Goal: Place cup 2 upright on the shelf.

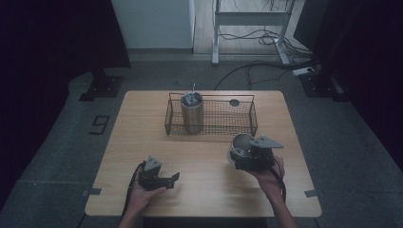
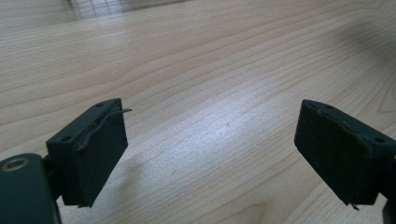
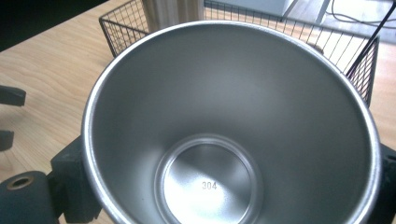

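My right gripper (image 1: 241,155) is shut on a steel cup (image 1: 240,144), which it holds tilted above the right side of the wooden table (image 1: 204,194). In the right gripper view the cup's (image 3: 224,116) open mouth faces the camera, empty inside, with a jaw on either side of its wall. My left gripper (image 1: 173,180) rests low near the table's front left. Its jaws stand apart in the left gripper view, where the gripper (image 2: 212,149) has only bare wood (image 2: 210,56) between them.
A black wire basket (image 1: 249,121) sits at the back middle of the table. In its left end stands a tall steel tumbler (image 1: 192,115) with grey items poking out of its top. Beyond the cup's rim are the basket (image 3: 126,23) and the tumbler (image 3: 173,11).
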